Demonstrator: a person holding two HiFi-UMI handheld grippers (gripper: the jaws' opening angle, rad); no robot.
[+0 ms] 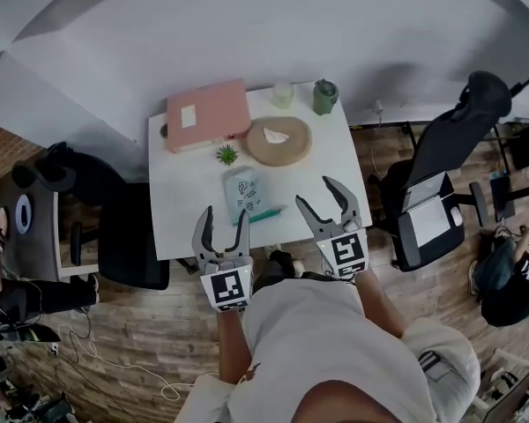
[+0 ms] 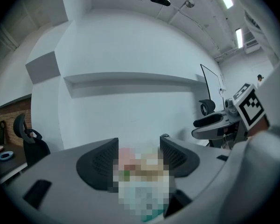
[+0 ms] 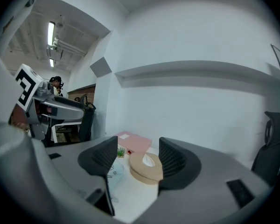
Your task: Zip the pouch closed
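While one pouch (image 1: pixel 242 188) lies on the table (image 1: pixel 176 203), two tongs — left tongs (image 1: pixel 226 212), right tongs (image 1: pixel 315 191) — both gaping, empty.

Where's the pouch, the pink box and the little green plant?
pouch (image 1: pixel 242 186): head view, its middle.
pink box (image 1: pixel 210 113): head view, its lid.
little green plant (image 1: pixel 227 154): head view, its leaves.

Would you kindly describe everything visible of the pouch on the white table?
The pouch is pale, translucent-looking plastic with a dark printed emblem and a teal strip along its near edge. It lies flat on the white table, just before the small green plant. The left gripper and right gripper, both open, hover clear of it.
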